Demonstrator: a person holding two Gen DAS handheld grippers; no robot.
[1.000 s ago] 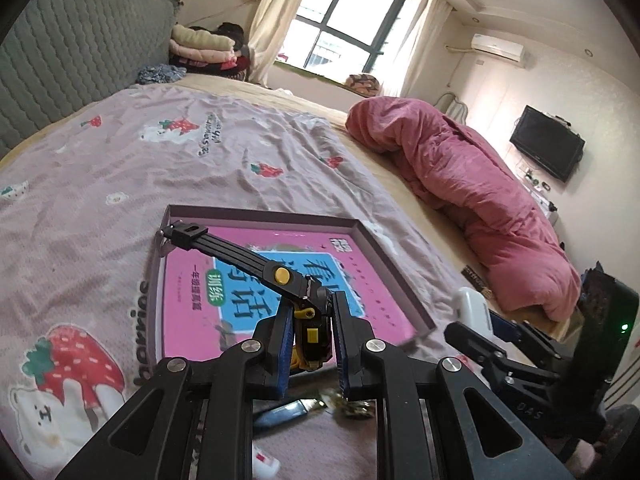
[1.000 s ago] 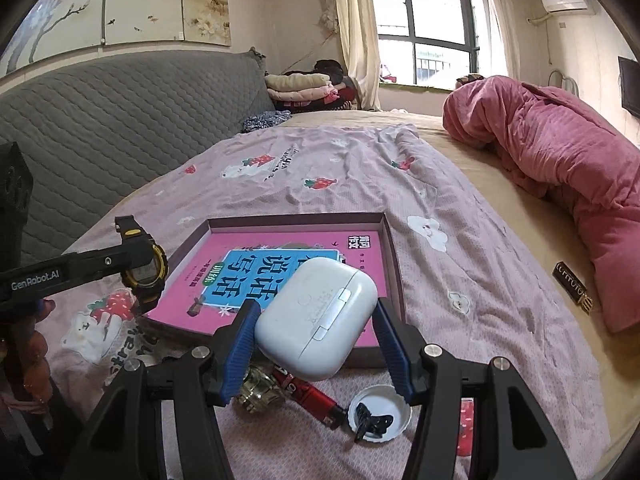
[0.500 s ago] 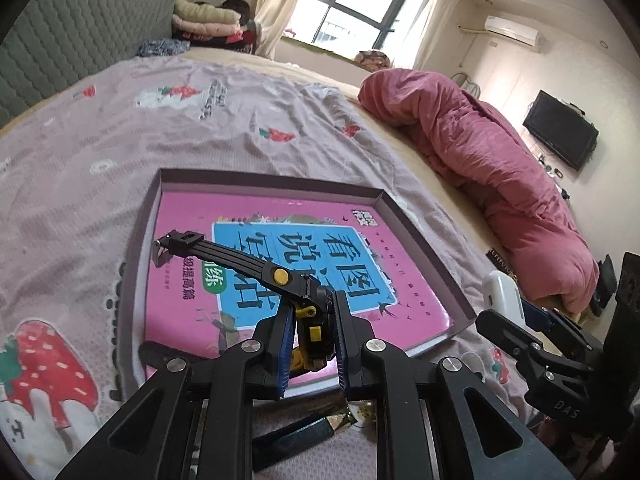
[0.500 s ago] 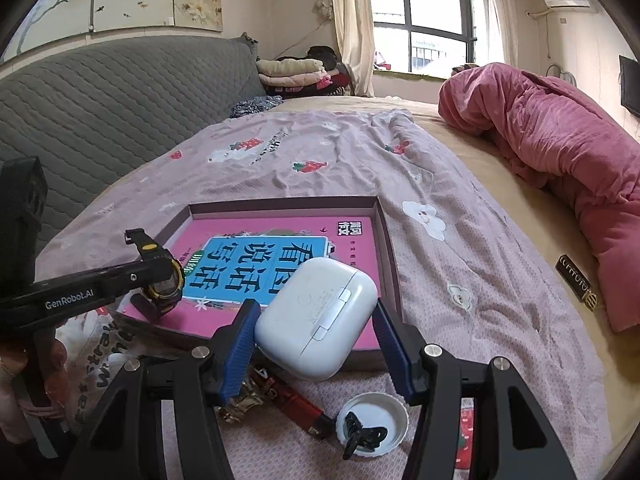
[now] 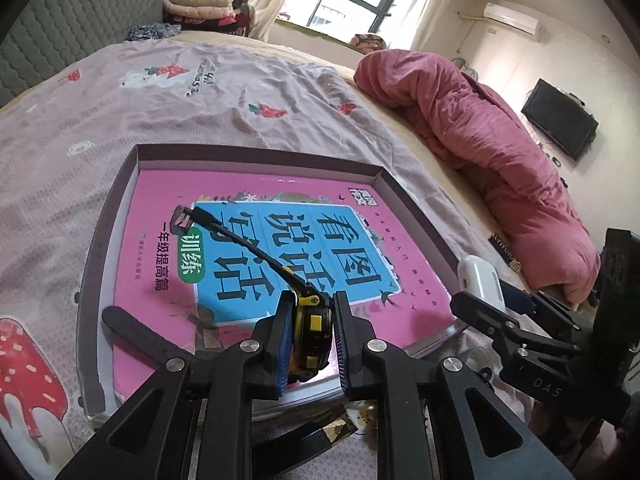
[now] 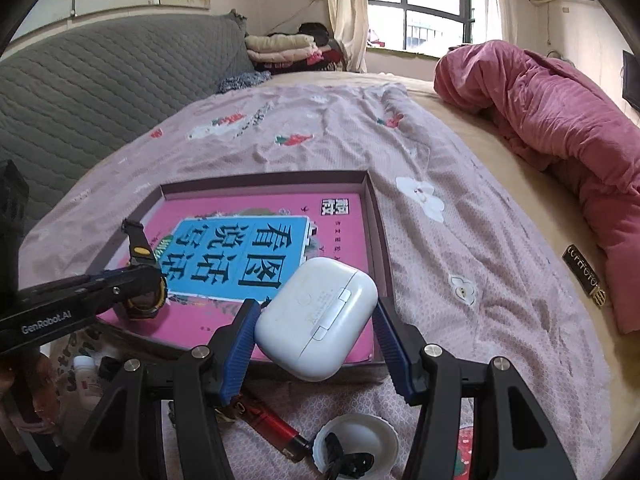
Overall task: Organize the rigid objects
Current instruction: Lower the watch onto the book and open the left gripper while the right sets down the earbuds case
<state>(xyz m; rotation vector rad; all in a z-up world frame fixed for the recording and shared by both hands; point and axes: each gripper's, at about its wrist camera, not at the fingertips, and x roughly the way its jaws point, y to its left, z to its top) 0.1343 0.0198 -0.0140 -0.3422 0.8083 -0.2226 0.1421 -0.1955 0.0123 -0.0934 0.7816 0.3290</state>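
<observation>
a bed (image 5: 208,92) under a mauve strawberry-print sheet carries a shallow tray (image 5: 256,156) with a pink book (image 5: 280,248) lying in it. the left gripper (image 5: 310,340) pinches a black and yellow watch (image 5: 310,332) just over the book's near edge, one strap resting on the cover. the right gripper (image 6: 314,344) grips a white earbud case (image 6: 316,316) above the tray's near corner. a rumpled pink quilt (image 6: 560,128) lies along the bed's far side, below a window (image 6: 424,20).

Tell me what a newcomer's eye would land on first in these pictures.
The bright pink book lying in the shallow tray on the bed. Over it, the left gripper clamps a black-and-yellow watch, while the right gripper holds a white earbud case above the tray's near edge.
</observation>
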